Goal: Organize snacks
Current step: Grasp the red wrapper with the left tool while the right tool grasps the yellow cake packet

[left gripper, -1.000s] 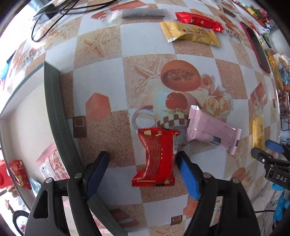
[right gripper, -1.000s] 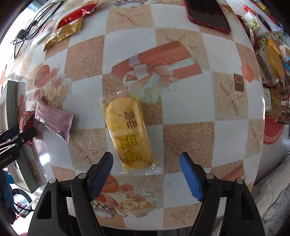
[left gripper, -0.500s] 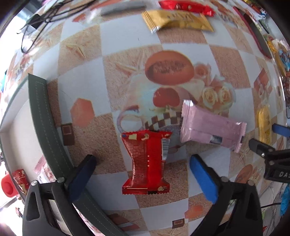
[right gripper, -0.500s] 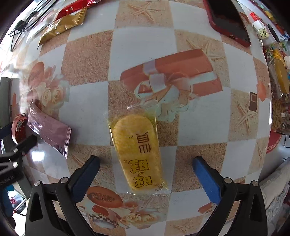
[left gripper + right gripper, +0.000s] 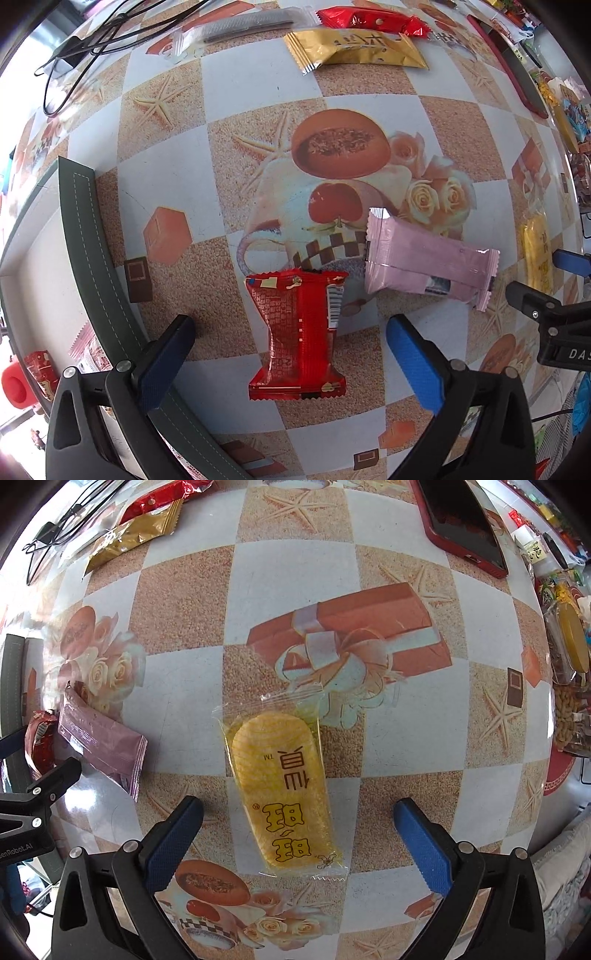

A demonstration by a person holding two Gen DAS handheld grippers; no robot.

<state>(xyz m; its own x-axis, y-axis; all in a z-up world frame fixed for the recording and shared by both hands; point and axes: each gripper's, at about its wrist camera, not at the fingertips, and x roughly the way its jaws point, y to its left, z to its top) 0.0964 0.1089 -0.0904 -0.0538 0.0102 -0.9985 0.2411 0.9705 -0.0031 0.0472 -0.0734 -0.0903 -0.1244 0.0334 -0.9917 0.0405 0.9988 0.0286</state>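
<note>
Both claws wide, nothing held. Left claw [image 5: 291, 354] straddles red snack [image 5: 297, 334], right claw [image 5: 299, 836] straddles yellow snack [image 5: 282, 790]; both long axes run near-far, across my jaws.

The red snack packet [image 5: 299, 332] is glossy crinkled foil, and beside it the pink packet [image 5: 428, 264] looks satin-matt plastic. The yellow snack [image 5: 282, 794] sits in clear glossy film on the smooth, shiny tablecloth [image 5: 295, 576].

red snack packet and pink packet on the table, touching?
Apart. The left wrist view shows a strip of tablecloth between the red packet and the pink packet, so their edges do not meet.
</note>
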